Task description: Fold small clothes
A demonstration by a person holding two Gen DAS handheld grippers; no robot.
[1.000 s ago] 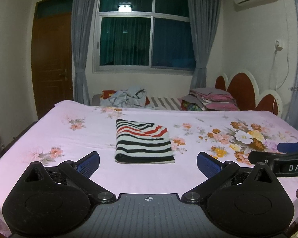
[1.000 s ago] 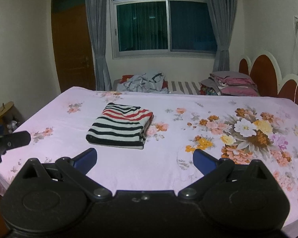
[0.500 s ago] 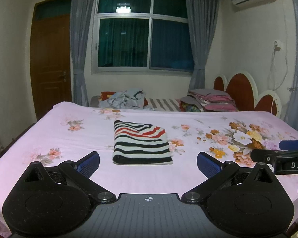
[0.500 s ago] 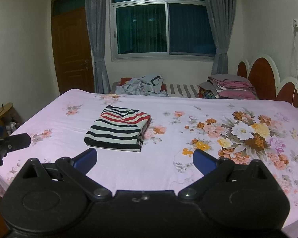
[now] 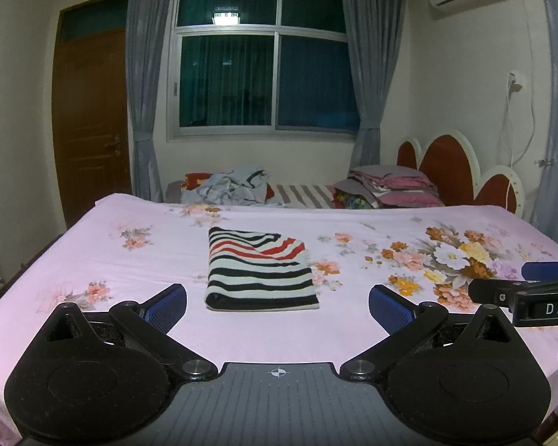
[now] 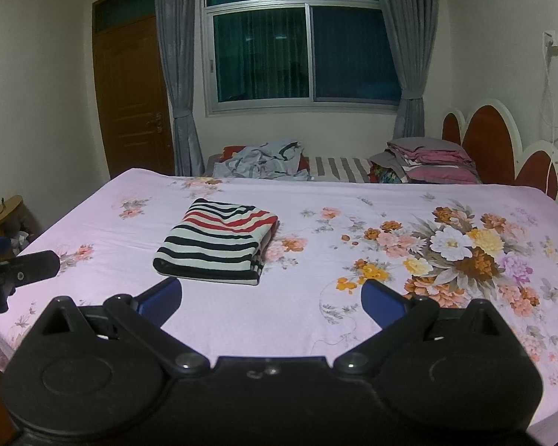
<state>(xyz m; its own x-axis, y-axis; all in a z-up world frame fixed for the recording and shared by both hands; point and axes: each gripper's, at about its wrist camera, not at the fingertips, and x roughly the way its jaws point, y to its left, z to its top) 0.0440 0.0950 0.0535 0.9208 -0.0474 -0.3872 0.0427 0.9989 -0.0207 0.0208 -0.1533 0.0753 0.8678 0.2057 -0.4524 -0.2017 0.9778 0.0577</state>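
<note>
folded striped garment (image 5: 261,269) lies on the pink floral bed (image 5: 353,327), both grippers released

left gripper (image 5: 277,303) has its fingers spread wide and empty, the garment lying flat just ahead between them; right gripper (image 6: 271,295) is likewise spread and empty, the garment ahead and toward its left finger (image 6: 160,297); neither touches the cloth; a loose clothes pile (image 6: 264,160) sits far beyond.

Bed (image 5: 241,334) (image 6: 297,319) with pink floral sheet fills lower half of both views. Folded striped garment (image 5: 258,275) (image 6: 219,245), black, white and red bands, lies flat on sheet, centre-left. Large flower print (image 5: 454,260) (image 6: 461,256) at 3 o'clock from garment, apart. Small flower sprig (image 5: 93,291) at garment's 8 o'clock. Sheet smooth around garment.
</note>
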